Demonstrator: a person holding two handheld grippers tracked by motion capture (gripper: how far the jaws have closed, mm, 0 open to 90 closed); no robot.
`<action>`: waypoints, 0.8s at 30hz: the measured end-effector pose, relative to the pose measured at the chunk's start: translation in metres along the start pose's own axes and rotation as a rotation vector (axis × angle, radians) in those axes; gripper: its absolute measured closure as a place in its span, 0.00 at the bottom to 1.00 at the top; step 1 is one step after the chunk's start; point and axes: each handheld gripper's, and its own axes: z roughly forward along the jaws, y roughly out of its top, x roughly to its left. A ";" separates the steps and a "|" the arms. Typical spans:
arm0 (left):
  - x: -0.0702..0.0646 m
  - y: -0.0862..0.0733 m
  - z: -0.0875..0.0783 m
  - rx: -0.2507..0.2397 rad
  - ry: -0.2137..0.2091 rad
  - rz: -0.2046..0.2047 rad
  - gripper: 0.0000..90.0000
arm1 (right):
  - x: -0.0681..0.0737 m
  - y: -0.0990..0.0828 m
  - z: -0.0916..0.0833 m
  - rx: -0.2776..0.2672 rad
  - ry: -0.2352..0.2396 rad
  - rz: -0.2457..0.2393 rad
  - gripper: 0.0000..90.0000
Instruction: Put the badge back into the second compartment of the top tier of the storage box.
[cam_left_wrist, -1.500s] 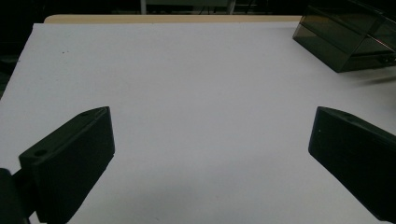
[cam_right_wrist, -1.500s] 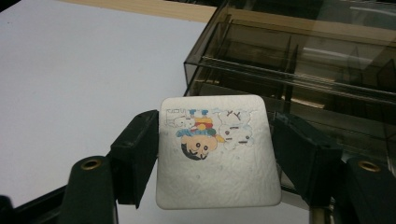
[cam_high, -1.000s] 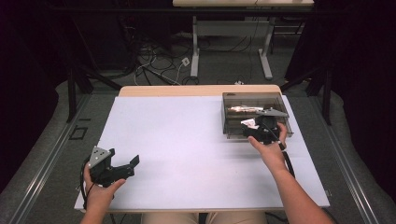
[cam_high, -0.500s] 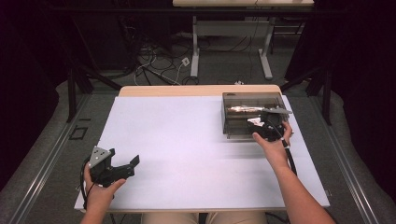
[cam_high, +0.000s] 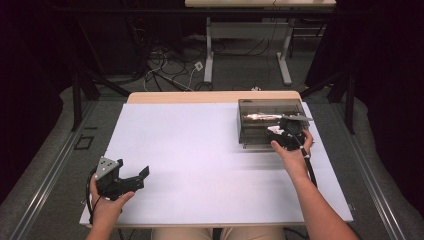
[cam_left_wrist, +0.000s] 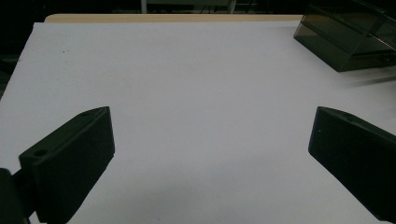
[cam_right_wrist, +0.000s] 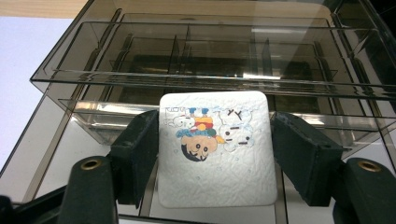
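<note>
Between the two black jaws of the right gripper (cam_right_wrist: 215, 154) sits a small white card (cam_right_wrist: 217, 149), nearly square with rounded corners and a slightly crinkled face. It bears a cartoon print: a dark-haired child in red, yellow and blue beside a white animal shape, seen upside down in the right gripper view. The jaws press on the card's left and right edges, so this gripper is pinching it, closed as far as the card lets it. Card and gripper hover just over the near edge of the box (cam_high: 250, 120), a smoky see-through plastic organiser split by thin walls into several compartments; which compartment lies under the card cannot be told. In the high view the right gripper (cam_high: 280, 132) is at the box's near right corner, with the person's right hand (cam_high: 295, 150) behind it. Well apart from the box, at the near left corner of the table (cam_high: 200, 150), the left gripper (cam_high: 142, 175) has its jaws spread wide with nothing between them, the white tabletop showing beneath them.
</note>
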 end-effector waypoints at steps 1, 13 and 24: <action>0.000 0.000 0.000 0.000 -0.001 -0.004 0.01 | 0.001 0.000 0.000 0.004 0.004 0.007 0.37; -0.001 0.000 0.000 0.004 -0.003 -0.003 0.01 | 0.000 -0.001 -0.003 -0.017 0.021 0.001 0.26; -0.001 0.000 0.000 -0.002 -0.003 -0.005 0.01 | 0.002 -0.002 -0.008 -0.053 0.049 -0.001 0.18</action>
